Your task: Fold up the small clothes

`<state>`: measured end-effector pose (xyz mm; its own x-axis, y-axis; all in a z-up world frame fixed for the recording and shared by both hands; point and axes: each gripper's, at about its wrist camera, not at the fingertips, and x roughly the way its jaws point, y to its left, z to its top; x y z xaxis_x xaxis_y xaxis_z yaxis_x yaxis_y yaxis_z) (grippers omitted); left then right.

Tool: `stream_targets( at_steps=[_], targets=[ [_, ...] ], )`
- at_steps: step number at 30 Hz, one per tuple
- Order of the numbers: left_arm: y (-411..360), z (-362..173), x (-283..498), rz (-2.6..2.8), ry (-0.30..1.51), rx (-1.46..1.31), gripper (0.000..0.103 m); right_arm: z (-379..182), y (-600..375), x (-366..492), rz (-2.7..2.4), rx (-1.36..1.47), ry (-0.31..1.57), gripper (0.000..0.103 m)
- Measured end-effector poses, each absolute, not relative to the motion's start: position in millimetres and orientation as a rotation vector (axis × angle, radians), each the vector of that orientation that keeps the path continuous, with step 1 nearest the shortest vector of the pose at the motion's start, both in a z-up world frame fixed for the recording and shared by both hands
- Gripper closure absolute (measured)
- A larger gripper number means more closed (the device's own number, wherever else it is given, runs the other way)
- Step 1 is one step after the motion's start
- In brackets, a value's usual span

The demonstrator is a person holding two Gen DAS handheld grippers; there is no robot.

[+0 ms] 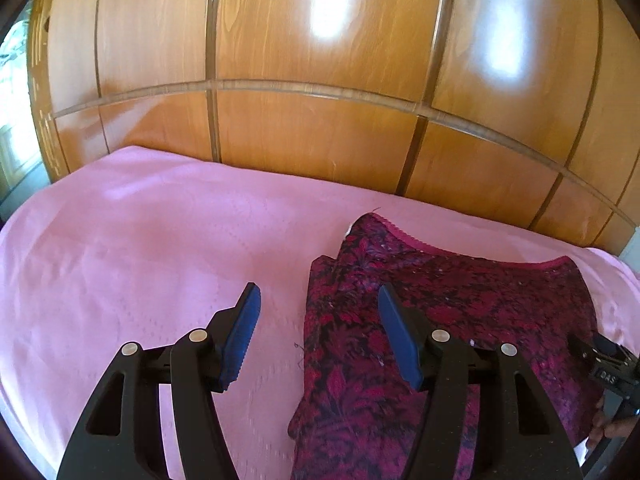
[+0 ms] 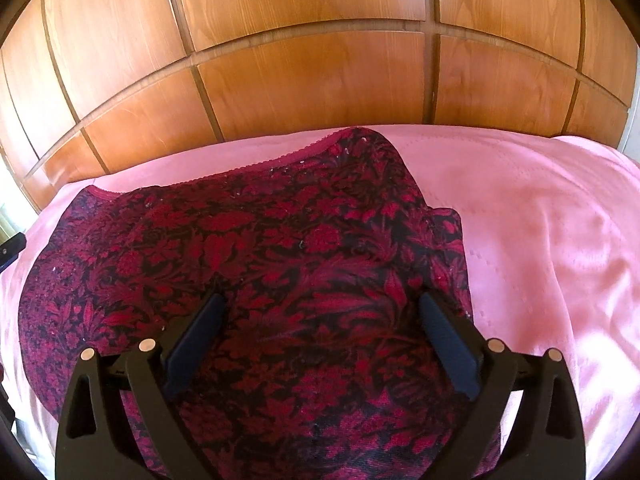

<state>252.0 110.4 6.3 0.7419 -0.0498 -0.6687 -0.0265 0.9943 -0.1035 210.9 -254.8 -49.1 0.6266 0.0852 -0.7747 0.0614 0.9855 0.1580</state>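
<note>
With the dark red top (image 2: 256,264) spread flat on the pink sheet (image 2: 540,240), both the left gripper (image 1: 318,332) and the right gripper (image 2: 320,340) hung spread and empty above it (a fold seemingly about to start), so each next needed an edge to pinch.

Partly legible white "DAS" on the right tongs (image 1: 610,374).

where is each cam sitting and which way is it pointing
Left wrist: rides the left tongs, looking forward over the pink sheet at the floral garment's left edge and wooden wall; own open fingers, the other tool and a hand show.
Right wrist: rides the right tongs, above the garment; own open fingers show.
Shared: garment, sheet, wall.
</note>
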Motion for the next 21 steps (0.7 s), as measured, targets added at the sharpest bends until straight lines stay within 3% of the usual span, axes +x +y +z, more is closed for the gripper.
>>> stream_targets(
  at_steps=[21],
  targets=[
    [74.4,5.3,200.5,-0.071,0.727,-0.053,0.043,-27.5,-260.1,207.3,0.067,0.196,0.905,0.004]
  ],
)
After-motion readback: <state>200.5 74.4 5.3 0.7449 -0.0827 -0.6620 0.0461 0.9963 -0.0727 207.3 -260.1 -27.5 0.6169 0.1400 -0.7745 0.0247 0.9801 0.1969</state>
